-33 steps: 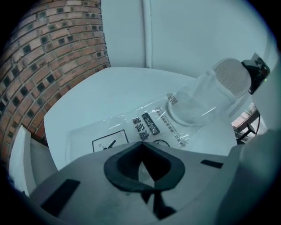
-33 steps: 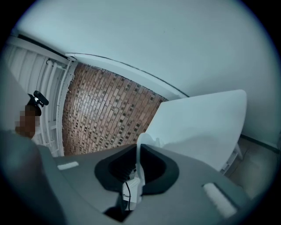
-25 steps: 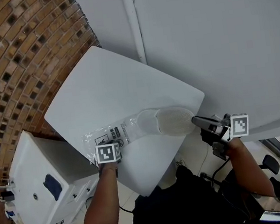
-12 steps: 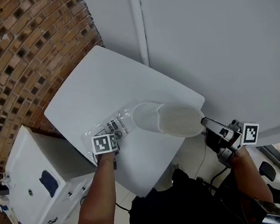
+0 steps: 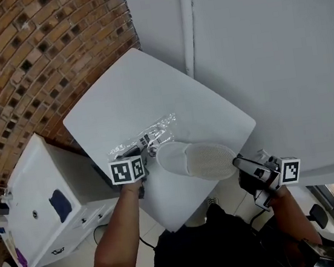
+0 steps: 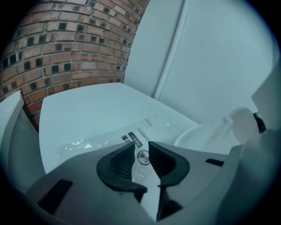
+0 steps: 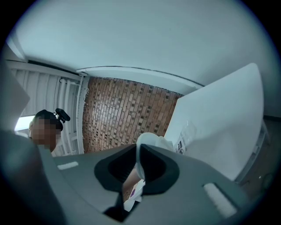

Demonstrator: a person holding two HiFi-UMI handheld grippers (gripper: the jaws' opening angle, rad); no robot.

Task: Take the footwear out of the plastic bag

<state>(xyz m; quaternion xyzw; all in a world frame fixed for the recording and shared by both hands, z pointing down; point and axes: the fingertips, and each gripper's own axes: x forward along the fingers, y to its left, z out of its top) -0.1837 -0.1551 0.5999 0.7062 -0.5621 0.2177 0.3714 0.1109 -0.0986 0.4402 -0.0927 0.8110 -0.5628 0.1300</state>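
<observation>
White table [image 5: 149, 89], one slipper [image 5: 198, 159], one bag [image 5: 153, 131]

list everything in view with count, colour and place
table: 1, white, centre
plastic bag: 1, clear with print, on the table
slipper: 1, white, right of the bag, at the table's near edge
cabinet: 1, white, left of the table
brick wall: 1, brown, upper left
plain wall: 1, pale grey, behind the table
left tongs: 1, grey, jaws just opened, bag in the gap, not pressed
right tongs: 1, grey, shut on the slipper
</observation>
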